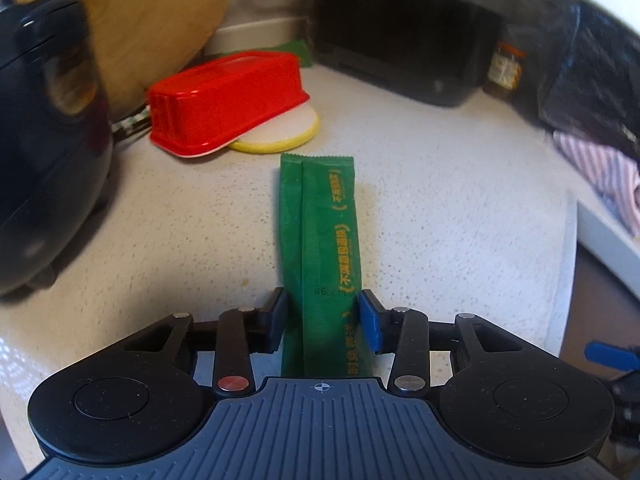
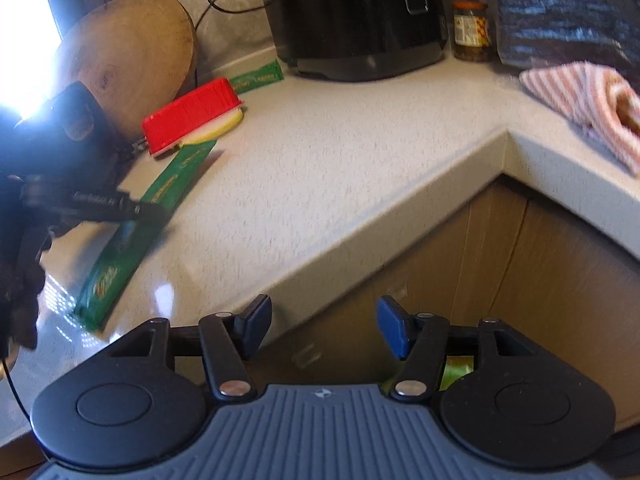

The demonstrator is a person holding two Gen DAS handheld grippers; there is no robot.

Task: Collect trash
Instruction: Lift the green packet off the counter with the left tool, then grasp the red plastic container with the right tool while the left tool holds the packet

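1. Where the left gripper [image 1: 323, 322] sits over the speckled countertop [image 1: 440, 208], its blue pads [image 1: 370, 322] are clamped on a long green sachet [image 1: 326, 248], one pad on each long edge near the sachet's near end.
2. Sachet has yellow printed text and runs straight away from the camera; its serrated far end stops just short of the yellow-rimmed disc [image 1: 280, 130].
3. From the right wrist view, the same green sachet [image 2: 136, 236] runs diagonally along the counter's left part, with the left gripper [image 2: 120, 206] across its middle. Can't tell if it's lifted or flat on the surface.
4. Right gripper [image 2: 324, 326]: jaws apart, nothing between them, hovering off the counter's front edge above the brown cabinet fronts [image 2: 480, 280].
5. Red plastic tray [image 1: 224, 100] lies upside down, partly over the yellow-rimmed disc, beyond the sachet's far end.
6. Second green sachet [image 2: 258, 76] lies against the wall behind the red tray.
7. Round wooden cutting board [image 2: 128, 60] leans on the wall at left.
8. Black rice cooker [image 2: 356, 16] stands at the back, glass jar [image 2: 472, 32] just beside it, black bag [image 2: 568, 12] to the right of the jar.
9. Pink striped cloth [image 2: 588, 100] lies on the counter's right wing.
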